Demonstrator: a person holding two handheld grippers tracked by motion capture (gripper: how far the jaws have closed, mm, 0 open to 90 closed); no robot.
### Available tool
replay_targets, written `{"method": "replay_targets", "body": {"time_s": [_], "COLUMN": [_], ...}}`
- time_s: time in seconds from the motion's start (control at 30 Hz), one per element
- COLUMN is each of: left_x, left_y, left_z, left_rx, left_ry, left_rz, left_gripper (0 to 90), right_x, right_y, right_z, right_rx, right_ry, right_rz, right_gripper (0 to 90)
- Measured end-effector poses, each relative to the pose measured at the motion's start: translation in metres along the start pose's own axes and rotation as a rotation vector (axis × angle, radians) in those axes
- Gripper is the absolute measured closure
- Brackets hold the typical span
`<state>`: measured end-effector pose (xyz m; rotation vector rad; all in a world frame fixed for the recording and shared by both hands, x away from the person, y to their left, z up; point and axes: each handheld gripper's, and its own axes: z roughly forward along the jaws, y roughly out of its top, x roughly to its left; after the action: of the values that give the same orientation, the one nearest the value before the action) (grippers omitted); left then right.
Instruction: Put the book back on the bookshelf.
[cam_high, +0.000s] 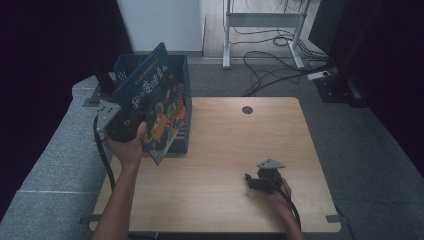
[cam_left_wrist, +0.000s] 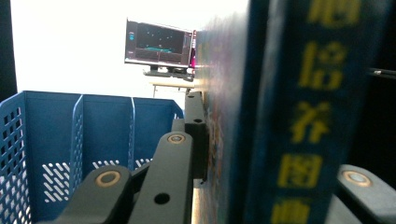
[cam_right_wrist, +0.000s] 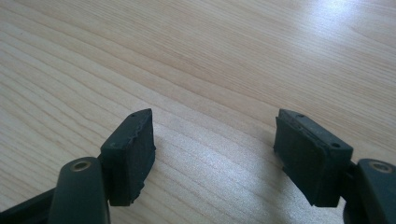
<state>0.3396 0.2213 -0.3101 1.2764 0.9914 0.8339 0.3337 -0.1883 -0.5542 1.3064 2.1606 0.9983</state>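
Book (cam_high: 157, 107) is being held tilted above the blue file box (cam_high: 184, 75) at the left edge of the tabletop (cam_high: 225, 150). Left tool (cam_high: 122, 125) is clamping it between closed jaws. Right tool (cam_right_wrist: 215, 158) is resting low over bare wood, jaws standing apart and holding nothing.

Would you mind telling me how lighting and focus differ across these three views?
High view: dim, dark surroundings. Left gripper view: the blue picture book is blurred up close, the white wall behind overexposed. Right gripper view: bright glare on the pale wooden table, jaws sharp.
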Motion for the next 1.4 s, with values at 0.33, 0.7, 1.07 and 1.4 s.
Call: {"method": "replay_targets", "body": {"time_s": [0.33,0.7,1.07,1.4], "left_x": [0.003,0.005,0.006,0.009], "left_y": [-0.002,-0.002,-0.002,-0.005], "left_z": [0.013,0.03,0.043,0.057], "left_rx": [0.012,0.03,0.042,0.045], "left_ry": [0.031,0.056,0.073,0.107], "left_rz": [0.004,0.006,0.014,0.026], "left_gripper": [82.4,82.3,82.4,82.3], "right_x": [0.0,0.0,0.0,0.0], "right_y": [0.0,0.0,0.0,0.0], "right_z": [0.0,0.0,0.0,0.0], "right_rx": [-0.001,-0.001,-0.001,0.0], "right_ry": [0.0,-0.001,-0.003,-0.003], "right_rz": [0.0,0.001,0.002,0.002], "right_gripper": [28.1,27.8,27.4,27.5]}}
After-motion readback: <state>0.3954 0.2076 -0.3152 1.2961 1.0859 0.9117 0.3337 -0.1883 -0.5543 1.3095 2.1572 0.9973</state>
